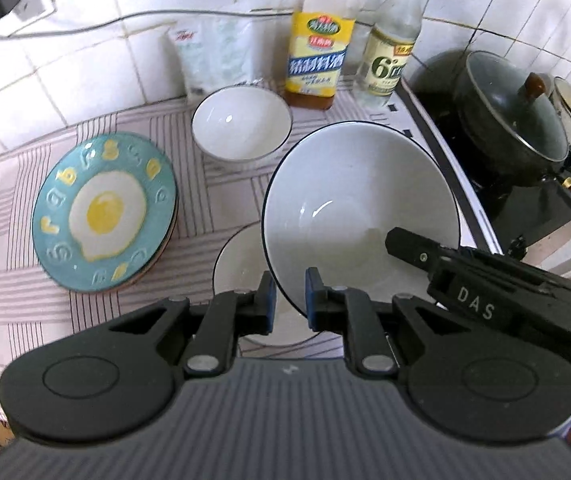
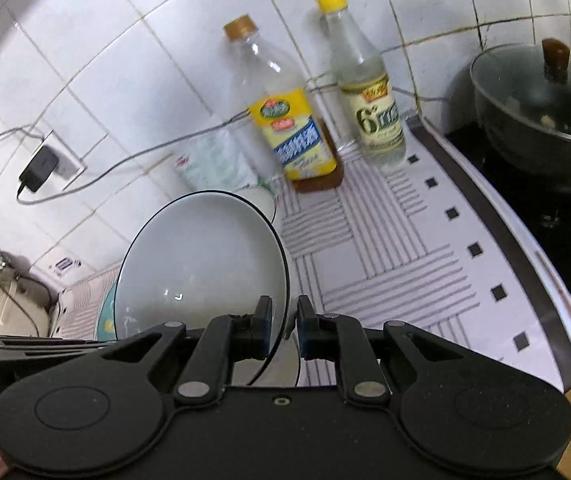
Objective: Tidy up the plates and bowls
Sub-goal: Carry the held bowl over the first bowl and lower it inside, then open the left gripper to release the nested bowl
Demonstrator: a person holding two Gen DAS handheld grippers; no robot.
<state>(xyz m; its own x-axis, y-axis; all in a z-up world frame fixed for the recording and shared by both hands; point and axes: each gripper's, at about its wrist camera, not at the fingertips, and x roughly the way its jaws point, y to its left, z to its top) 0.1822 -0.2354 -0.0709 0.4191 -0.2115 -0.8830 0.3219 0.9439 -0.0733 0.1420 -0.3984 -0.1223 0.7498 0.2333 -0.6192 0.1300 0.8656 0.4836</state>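
A large white bowl with a dark rim [image 1: 361,208] is held tilted above the counter by both grippers. My left gripper [image 1: 290,300] is shut on its near rim. My right gripper [image 2: 285,324] is shut on its right rim; the bowl [image 2: 201,256] fills the left of the right wrist view, and the right gripper's finger [image 1: 409,246] reaches into the bowl in the left wrist view. Under it sits another white bowl [image 1: 241,264]. A smaller white bowl [image 1: 241,122] stands further back. A teal fried-egg plate [image 1: 105,212] lies on the left, atop another plate.
Two bottles [image 1: 317,52] [image 1: 389,52] and a white bag [image 1: 217,56] stand against the tiled wall. A stove with a lidded dark pot [image 1: 513,112] is at the right. A charger and cable [image 1: 1,0] hang on the wall. A striped cloth [image 2: 405,240] covers the counter.
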